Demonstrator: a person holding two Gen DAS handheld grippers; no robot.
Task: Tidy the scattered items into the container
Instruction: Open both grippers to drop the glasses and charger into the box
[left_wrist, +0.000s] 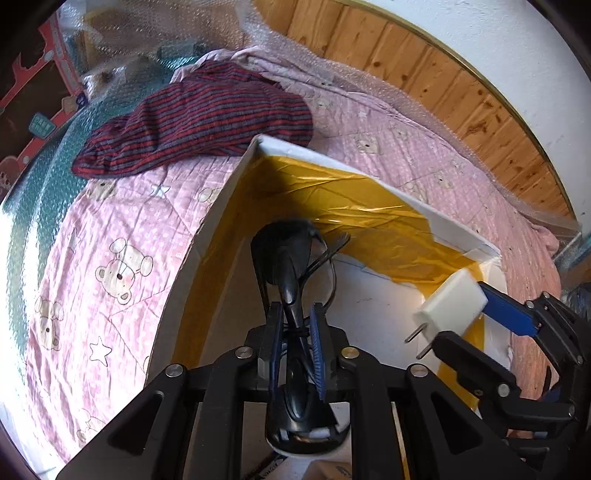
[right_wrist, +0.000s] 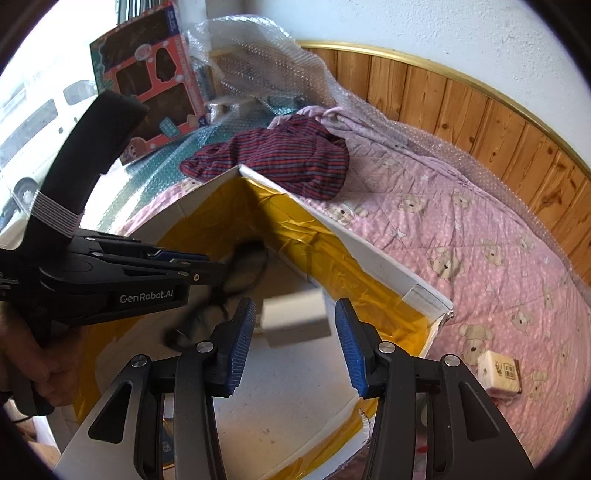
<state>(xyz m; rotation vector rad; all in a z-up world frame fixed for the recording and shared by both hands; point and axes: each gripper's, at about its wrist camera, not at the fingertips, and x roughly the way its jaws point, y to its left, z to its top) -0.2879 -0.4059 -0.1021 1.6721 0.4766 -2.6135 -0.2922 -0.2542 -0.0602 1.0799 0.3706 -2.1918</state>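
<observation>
White foam box (right_wrist: 384, 266): charger (right_wrist: 295, 317), black cable (right_wrist: 243, 266).

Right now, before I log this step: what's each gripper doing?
Left gripper: shut on the black corded device, over the box.
Right gripper: open, the white charger blurred between its fingers.

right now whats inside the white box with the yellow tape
Over the white box floor, the left hand-held gripper grips a black corded device; a white plug adapter sits blurred between the open right hand-held gripper fingers. The gripper bodies hide the near floor.
</observation>
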